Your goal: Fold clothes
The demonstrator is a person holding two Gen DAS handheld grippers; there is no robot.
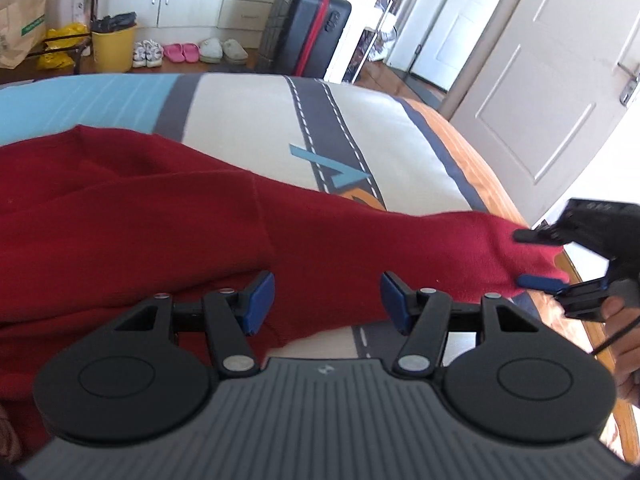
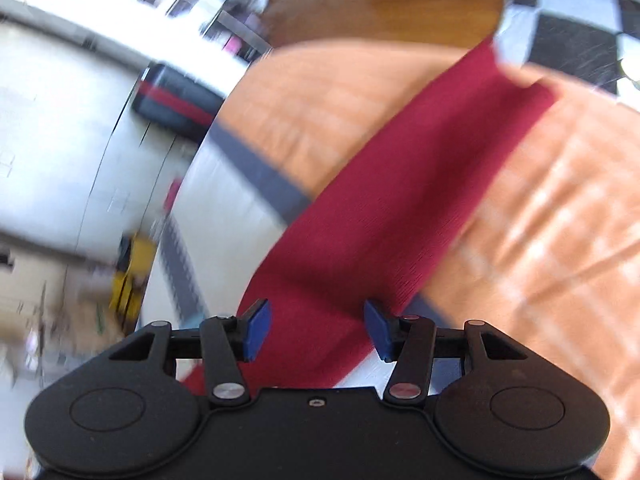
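Left wrist: tongs (image 1: 327,303) parted, empty.

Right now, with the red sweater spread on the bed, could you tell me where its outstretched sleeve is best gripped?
Probably at the cuff end of the sleeve, coming in from the bed's wooden edge, where the open right gripper already straddles it. The red sweater lies flat, and the cuff overhangs there, so one finger can slide underneath.
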